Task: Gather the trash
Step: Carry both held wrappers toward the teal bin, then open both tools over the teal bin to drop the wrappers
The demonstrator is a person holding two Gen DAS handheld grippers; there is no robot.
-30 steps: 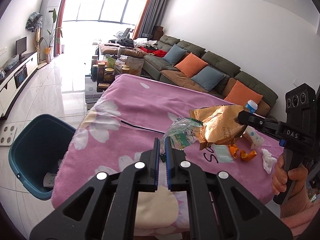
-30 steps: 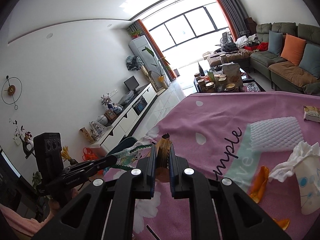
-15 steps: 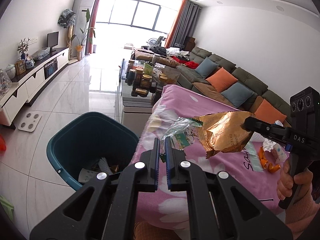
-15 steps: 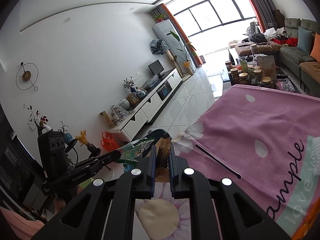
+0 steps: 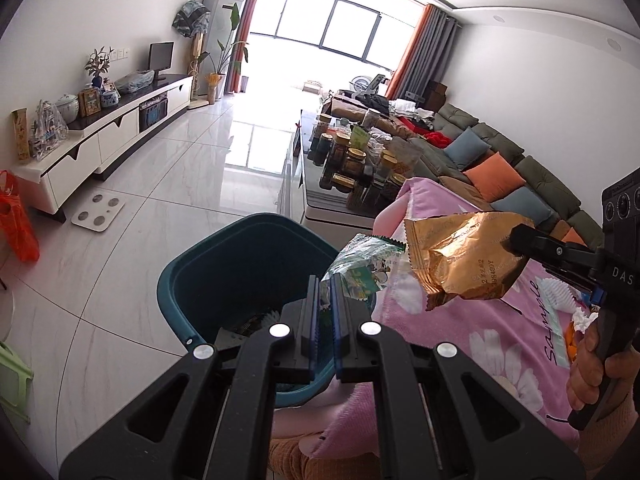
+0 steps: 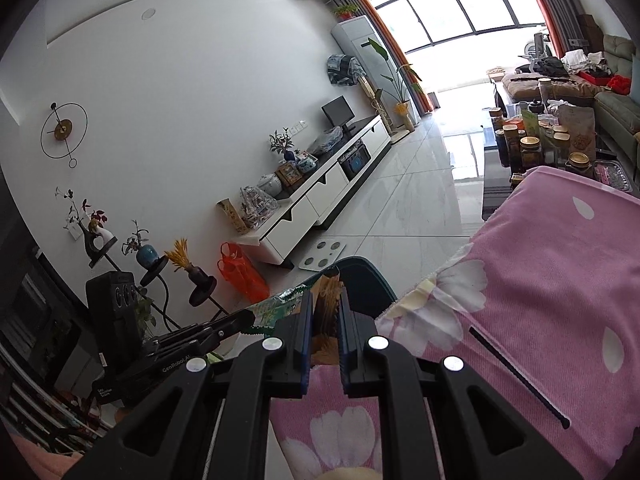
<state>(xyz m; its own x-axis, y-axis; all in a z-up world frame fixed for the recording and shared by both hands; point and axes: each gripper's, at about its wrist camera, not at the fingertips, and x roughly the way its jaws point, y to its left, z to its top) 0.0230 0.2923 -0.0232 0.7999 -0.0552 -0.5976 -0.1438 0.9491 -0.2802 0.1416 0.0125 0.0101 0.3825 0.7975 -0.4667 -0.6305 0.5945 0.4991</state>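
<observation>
A crinkled green-and-clear plastic wrapper point(image 5: 360, 268) is pinched in the closed left claw point(image 5: 325, 294) above the rim of the teal plastic waste bin point(image 5: 188, 276). A crumpled gold foil snack bag point(image 5: 460, 256) is clamped in the closed right claw point(image 5: 514, 240), held over the edge of the tabletop covered by a pink flowered cloth point(image 5: 500, 332), just beside the bin.

A gold foil snack bag point(image 5: 464, 258) and a green-printed clear wrapper point(image 5: 362, 266) hang above a teal bin point(image 5: 192, 280); the desk's pink cloth point(image 5: 492, 332) bears white daisies and black script.
</observation>
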